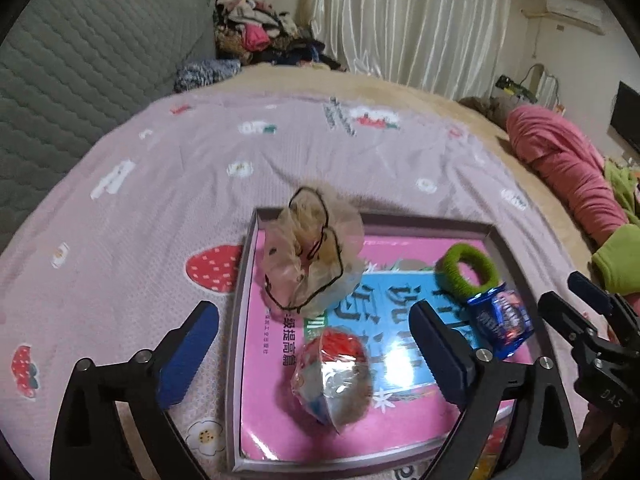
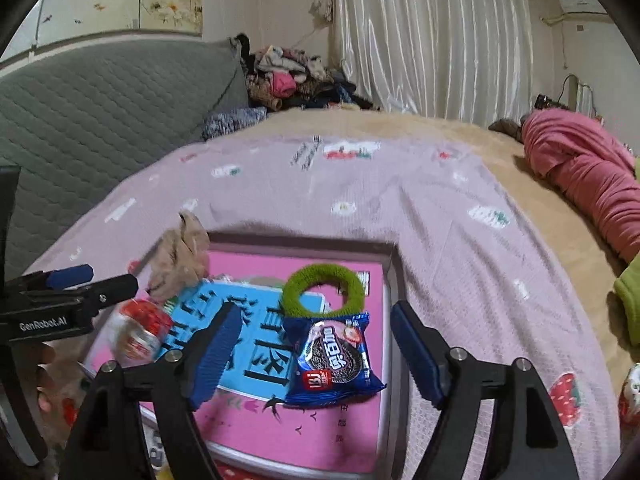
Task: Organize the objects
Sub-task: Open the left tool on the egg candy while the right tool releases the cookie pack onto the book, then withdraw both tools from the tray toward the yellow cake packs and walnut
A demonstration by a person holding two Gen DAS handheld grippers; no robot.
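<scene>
Bedding fills most of what we see: a pale pink bedspread printed with strawberries and flowers (image 1: 280, 152) lies over a tan blanket (image 2: 460, 128), with a quilted grey headboard (image 1: 80, 60) behind it and a heap of mixed clothes (image 1: 260, 36) in the corner by the white pleated curtain (image 1: 400, 20). A rolled pink garment (image 1: 568, 168) lies at the bed's right edge.

On the bedspread sits a shallow grey-rimmed rectangular tray (image 1: 240, 300), its floor covered by a pink and blue book cover with Chinese characters (image 2: 256, 364).

Inside the tray we find four things. A sheer beige scrunchie with black trim (image 1: 316, 256) rests in the far left corner. A round snack in a clear wrapper with red print (image 1: 336, 376) lies near the left side. A blue foil biscuit packet (image 2: 334, 358) lies toward the right, touching a fuzzy green hair ring (image 2: 324, 290) just beyond it.

Our left gripper (image 1: 316, 352) hangs over the round snack with its blue-padded tongs wide apart, holding nothing. Our right gripper (image 2: 320, 356) hangs over the biscuit packet, tongs likewise spread on either side of it and not touching it.
</scene>
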